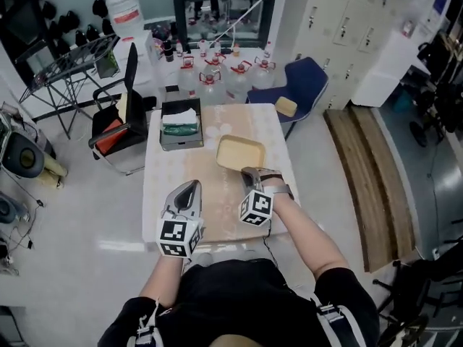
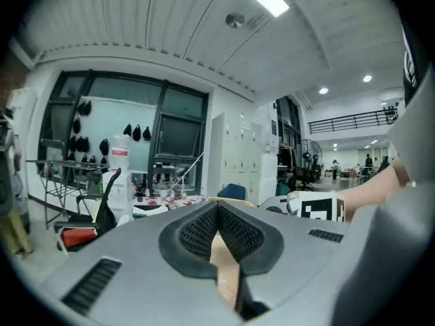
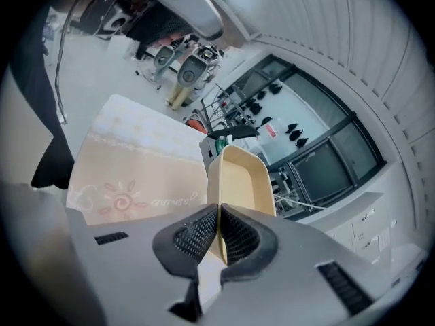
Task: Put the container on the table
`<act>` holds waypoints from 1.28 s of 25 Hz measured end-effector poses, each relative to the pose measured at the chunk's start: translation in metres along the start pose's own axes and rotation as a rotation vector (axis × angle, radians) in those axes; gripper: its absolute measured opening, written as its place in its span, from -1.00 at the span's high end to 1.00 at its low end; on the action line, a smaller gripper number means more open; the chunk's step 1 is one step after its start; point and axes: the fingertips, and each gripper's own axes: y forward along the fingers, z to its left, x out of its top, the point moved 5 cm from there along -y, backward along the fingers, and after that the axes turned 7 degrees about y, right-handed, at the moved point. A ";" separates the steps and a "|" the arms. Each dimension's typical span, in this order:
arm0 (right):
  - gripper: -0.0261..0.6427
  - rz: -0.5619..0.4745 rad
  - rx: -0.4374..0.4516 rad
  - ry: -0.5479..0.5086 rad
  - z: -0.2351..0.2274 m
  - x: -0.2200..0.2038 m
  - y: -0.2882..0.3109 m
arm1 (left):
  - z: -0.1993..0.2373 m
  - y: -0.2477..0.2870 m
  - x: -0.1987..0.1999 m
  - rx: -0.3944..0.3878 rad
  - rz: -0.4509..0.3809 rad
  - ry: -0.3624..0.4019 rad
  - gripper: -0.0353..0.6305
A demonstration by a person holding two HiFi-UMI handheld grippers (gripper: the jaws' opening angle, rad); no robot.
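Container [image 1: 241, 154]: yellow tray over mid-surface [image 1: 166, 183], at 12 o'clock from right gripper [image 1: 250, 172], whose fingers clamp its near rim. Left gripper [image 1: 191, 188]: fingers together, empty. Likely outstanding: settling flat, release; contact unclear

Your empty pale-yellow container [image 1: 241, 152] juts straight ahead of your right gripper [image 1: 250, 172], rim pinched in its jaws, over the table [image 1: 173, 176]

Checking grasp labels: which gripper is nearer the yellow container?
Right. The right gripper is shut on the near rim of the yellow container; the left gripper is off to its left, not touching it.
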 end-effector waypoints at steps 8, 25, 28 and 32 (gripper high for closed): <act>0.83 -0.066 0.107 -0.113 0.029 -0.018 0.083 | 0.019 -0.019 -0.017 0.216 0.056 -0.048 0.86; 0.74 0.074 0.252 -0.081 0.083 -0.081 0.149 | 0.031 -0.042 -0.034 0.356 0.104 -0.078 0.85; 0.48 0.033 0.297 0.084 0.075 -0.071 0.137 | 0.033 -0.041 -0.033 0.343 0.105 -0.073 0.86; 0.46 -0.170 0.239 0.423 0.033 -0.034 0.092 | 0.034 -0.040 -0.026 0.315 0.091 -0.060 0.86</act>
